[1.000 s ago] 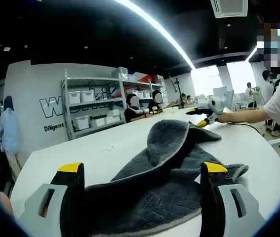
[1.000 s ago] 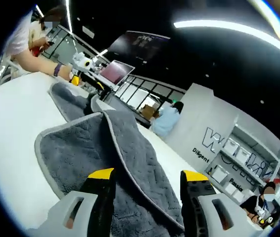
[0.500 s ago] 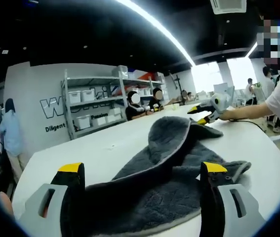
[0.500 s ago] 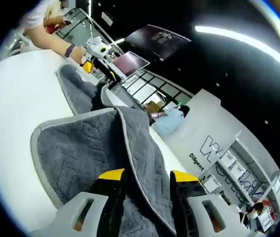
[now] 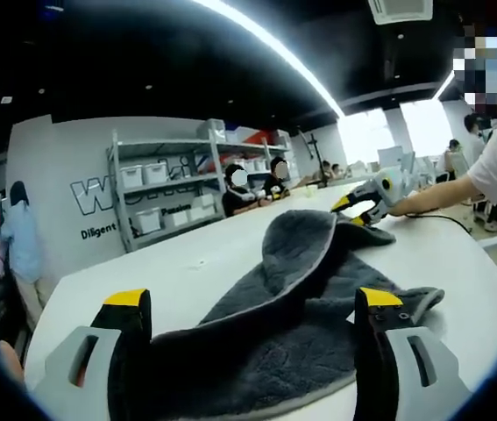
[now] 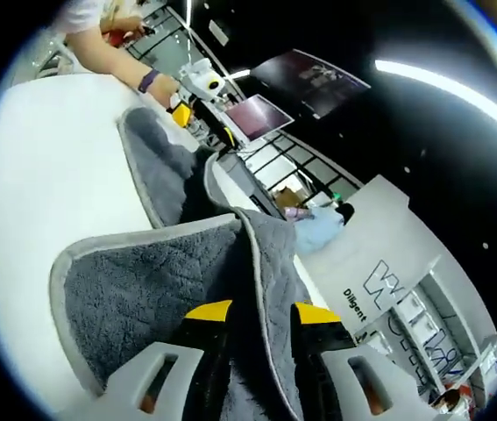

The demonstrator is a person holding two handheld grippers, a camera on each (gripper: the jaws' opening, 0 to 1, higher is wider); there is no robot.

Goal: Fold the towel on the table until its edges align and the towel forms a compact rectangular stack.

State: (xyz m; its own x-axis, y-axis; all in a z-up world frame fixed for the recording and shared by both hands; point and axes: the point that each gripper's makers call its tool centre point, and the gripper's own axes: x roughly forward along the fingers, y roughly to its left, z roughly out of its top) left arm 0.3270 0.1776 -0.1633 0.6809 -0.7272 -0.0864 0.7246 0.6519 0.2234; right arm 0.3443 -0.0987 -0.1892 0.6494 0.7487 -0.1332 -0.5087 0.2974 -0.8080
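A dark grey towel point(image 5: 301, 289) with a pale hem lies crumpled on the white table point(image 5: 187, 263), one fold standing up in a hump. My left gripper point(image 5: 252, 303) is open, its jaws wide apart over the towel's near end. At the towel's far end the right gripper point(image 5: 364, 200) shows, held by a person's hand. In the right gripper view the towel point(image 6: 152, 289) runs away across the table point(image 6: 46, 175). My right gripper point(image 6: 261, 311) has its jaws pinched on a hemmed fold. The left gripper point(image 6: 187, 96) shows at the far end.
Shelving point(image 5: 165, 189) with white bins stands against a lettered wall behind the table, and people sit at its far side. A person in pale blue point(image 5: 16, 241) stands off the table's left end. A laptop point(image 6: 257, 114) and a railing lie beyond the table.
My right gripper's jaws have drawn together on the towel fold, and its view has tipped down and nearer to the cloth. The left gripper's jaws stay wide; its view has barely shifted.
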